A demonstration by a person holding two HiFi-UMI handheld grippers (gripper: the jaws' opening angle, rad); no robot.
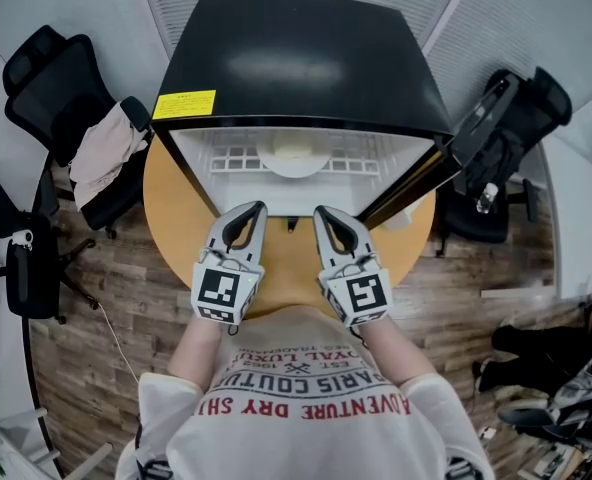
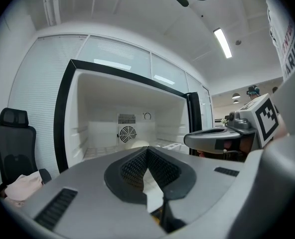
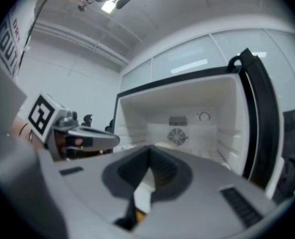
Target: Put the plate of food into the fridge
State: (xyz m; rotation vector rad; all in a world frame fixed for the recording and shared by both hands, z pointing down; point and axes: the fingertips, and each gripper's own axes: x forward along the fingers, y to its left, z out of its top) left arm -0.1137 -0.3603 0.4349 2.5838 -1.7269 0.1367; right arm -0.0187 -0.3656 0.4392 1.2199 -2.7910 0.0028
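A white plate of pale food (image 1: 294, 155) rests on the shelf inside the open black mini fridge (image 1: 306, 58). In the left gripper view the plate (image 2: 136, 144) shows just past the jaw tips, in front of the rear fan. My left gripper (image 1: 253, 208) and right gripper (image 1: 324, 211) hover side by side in front of the fridge opening, over the table, a short way back from the plate. Both are shut with nothing between their jaws. My left gripper (image 2: 147, 149) sees the right one (image 2: 215, 138) beside it. The right gripper (image 3: 148, 160) faces the fridge interior.
The fridge stands on a round wooden table (image 1: 171, 208). Its door (image 1: 416, 178) is swung open to the right. A black office chair with a pale cloth (image 1: 106, 153) stands at the left, another chair (image 1: 506, 118) at the right. A white cable lies on the wooden floor.
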